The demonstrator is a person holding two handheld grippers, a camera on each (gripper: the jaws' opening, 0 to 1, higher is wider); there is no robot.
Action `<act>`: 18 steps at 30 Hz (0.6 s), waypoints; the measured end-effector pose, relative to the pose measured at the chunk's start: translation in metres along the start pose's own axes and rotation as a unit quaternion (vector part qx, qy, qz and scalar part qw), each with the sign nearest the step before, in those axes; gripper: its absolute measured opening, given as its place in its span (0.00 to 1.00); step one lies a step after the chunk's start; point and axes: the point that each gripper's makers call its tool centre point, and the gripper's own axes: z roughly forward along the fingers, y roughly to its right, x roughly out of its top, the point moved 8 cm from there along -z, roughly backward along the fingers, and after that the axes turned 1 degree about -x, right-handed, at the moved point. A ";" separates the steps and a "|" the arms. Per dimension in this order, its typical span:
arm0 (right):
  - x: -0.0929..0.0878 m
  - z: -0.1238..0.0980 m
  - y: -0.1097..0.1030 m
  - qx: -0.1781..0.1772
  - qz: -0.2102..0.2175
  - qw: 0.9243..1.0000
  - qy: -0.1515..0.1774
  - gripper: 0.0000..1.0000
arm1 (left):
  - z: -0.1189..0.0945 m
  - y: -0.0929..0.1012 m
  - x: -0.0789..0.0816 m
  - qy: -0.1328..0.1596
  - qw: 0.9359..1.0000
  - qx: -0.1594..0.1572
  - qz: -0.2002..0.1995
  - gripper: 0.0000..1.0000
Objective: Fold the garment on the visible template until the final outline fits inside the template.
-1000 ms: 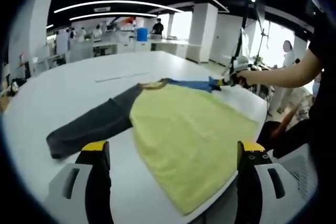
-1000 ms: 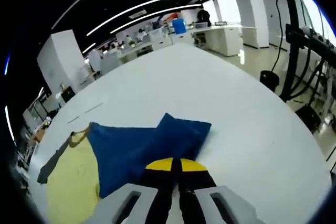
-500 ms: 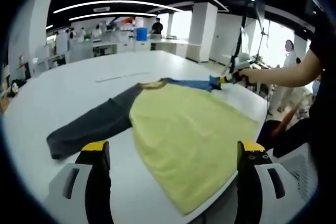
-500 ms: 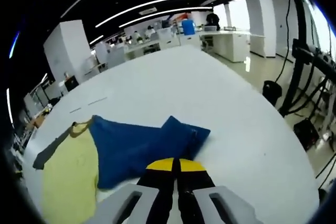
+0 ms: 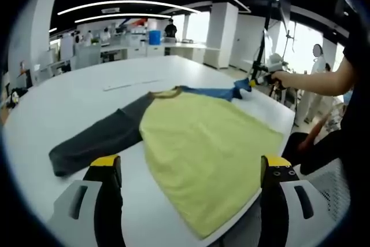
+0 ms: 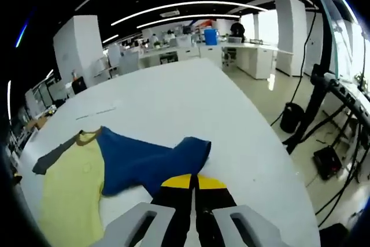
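Yellow-bodied garment [image 5: 202,143] flat, sleeves outspread

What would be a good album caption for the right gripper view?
Right gripper shut on the blue sleeve of a yellow shirt on a white table.

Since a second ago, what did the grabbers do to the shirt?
The right gripper, shut on the blue sleeve, has lifted its cuff off the table and pulled it outward, so the folded-over end is stretching out. The left gripper stayed open and hovering. The yellow body and grey sleeve stayed flat where they were.
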 end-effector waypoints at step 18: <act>-0.004 -0.032 0.041 -0.065 -0.021 0.997 -0.040 0.00 | 0.000 -0.001 0.000 0.007 1.000 0.005 0.005 0.98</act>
